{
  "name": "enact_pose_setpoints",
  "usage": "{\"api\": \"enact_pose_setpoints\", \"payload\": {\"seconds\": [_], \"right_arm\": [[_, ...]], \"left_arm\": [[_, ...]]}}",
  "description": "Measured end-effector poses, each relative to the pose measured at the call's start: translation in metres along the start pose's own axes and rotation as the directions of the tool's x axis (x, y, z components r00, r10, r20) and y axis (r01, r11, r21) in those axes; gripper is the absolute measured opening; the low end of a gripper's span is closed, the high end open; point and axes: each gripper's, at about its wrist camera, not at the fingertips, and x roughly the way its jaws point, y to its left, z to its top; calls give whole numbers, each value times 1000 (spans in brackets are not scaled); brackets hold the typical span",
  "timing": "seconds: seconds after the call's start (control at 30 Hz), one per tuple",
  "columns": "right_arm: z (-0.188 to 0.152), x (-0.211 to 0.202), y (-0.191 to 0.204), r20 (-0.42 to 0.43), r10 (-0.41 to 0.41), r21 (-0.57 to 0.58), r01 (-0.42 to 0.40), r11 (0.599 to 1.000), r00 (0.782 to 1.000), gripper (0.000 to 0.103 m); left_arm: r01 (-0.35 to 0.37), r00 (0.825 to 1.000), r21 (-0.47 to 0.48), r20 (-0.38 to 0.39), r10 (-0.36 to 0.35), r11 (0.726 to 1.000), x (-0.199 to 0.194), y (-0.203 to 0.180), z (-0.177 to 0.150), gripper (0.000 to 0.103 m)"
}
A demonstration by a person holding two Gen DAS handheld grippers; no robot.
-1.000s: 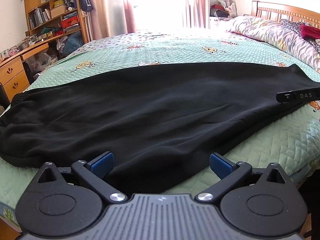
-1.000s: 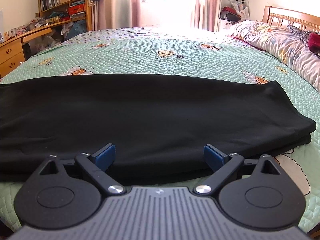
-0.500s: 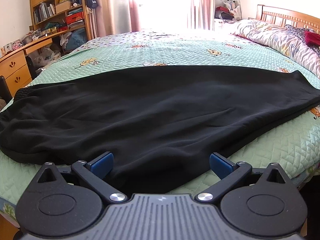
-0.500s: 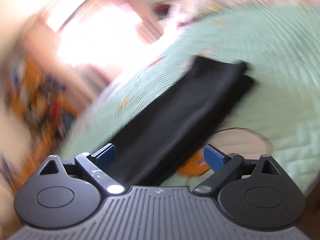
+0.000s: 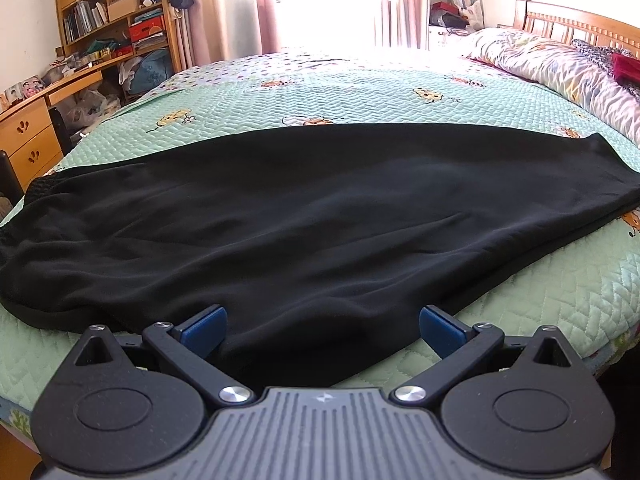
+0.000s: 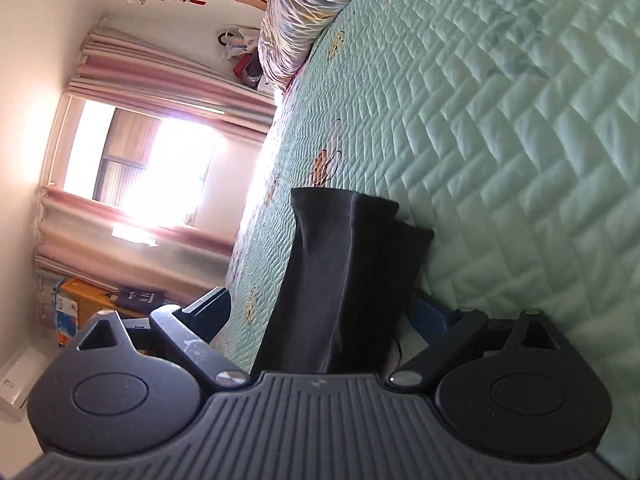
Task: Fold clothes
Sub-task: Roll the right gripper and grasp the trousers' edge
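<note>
Room: bedroom, bright curtained window [image 5: 320,0] far ahead of the left claw, wooden shelves [image 5: 112,12] ahead to its left, headboard [image 5: 576,24] ahead to its right.
Surface: bed under a green quilted cover [image 5: 340,88] with small cartoon prints.
Garment: black trousers [image 5: 304,216], folded lengthwise, laid flat across the near part of the cover; waistband end off to the left of the left claw, hem end off to its right.
Left claw [image 5: 322,324]: level, spread wide, nothing pinched; near edge of the trousers bulges into the gap between the blue pads [image 5: 204,326].
Right claw [image 6: 320,314]: rolled sideways, spread wide, low by the cover; hem end [image 6: 344,248] runs straight ahead out of the gap, not pinched.
Beyond the hem: bare cover, then pillows [image 6: 296,28] farther ahead.
</note>
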Motion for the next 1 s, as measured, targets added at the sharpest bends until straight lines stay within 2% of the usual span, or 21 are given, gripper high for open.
{"api": "enact_pose_setpoints", "payload": {"seconds": [0.1, 0.2, 0.23, 0.27, 0.3, 0.33, 0.37, 0.4, 0.53, 0.67, 0.73, 0.8, 0.9, 1.0], "right_arm": [[9, 14, 6, -14, -19, -16, 19, 1000, 1000, 102], [11, 20, 10, -15, -40, -55, 40, 998, 999, 102], [11, 21, 11, -12, -46, -77, 45, 996, 999, 98], [10, 21, 12, -7, -58, -100, 57, 993, 998, 93], [11, 22, 9, -5, -81, -103, 80, 991, 997, 70], [11, 23, 6, -5, -105, -103, 104, 989, 995, 40], [12, 23, 3, -5, -128, -102, 127, 987, 992, 25], [14, 22, -6, -15, -128, -73, 126, 989, 992, 17], [19, 20, -11, -25, -99, -67, 97, 993, 995, 15], [12, 20, 20, 19, -122, -187, 123, 975, 992, 14], [3, 21, 49, 52, -136, -312, 145, 939, 989, 14], [-13, 23, 84, 89, -145, -463, 170, 870, 985, 14], [-51, 26, 141, 123, -104, -678, 160, 718, 987, 14], [-102, 32, 189, 104, -39, -820, 108, 562, 994, 14]], "left_arm": [[0, 1000, 5, -5, 0, 1000, 2, -3, 1, 102], [1, 1000, 10, -9, -1, 1000, 3, -5, 1, 102], [2, 1000, 12, -10, -1, 1000, 3, -5, 1, 102], [2, 1000, 13, -9, -1, 1000, 3, -5, 1, 102], [1, 1000, 13, -9, -1, 1000, 3, -5, 1, 102], [2, 1000, 11, -9, -2, 1000, 2, -4, 1, 102], [3, 1000, 8, -7, -3, 1000, 2, -4, 2, 102], [3, 1000, 5, -3, -3, 1000, 1, -3, 2, 102], [9, 1000, -17, 15, -9, 1000, -5, 1, 4, 102], [12, 999, -48, 41, -10, 999, -14, 8, 6, 102], [10, 998, -67, 56, -7, 998, -18, 14, 6, 102], [11, 997, -95, 71, -4, 995, -24, 22, 6, 102], [17, 996, -153, 84, -4, 988, -29, 36, 5, 102], [20, 996, -227, 93, 1, 974, -33, 54, 1, 102]]}}
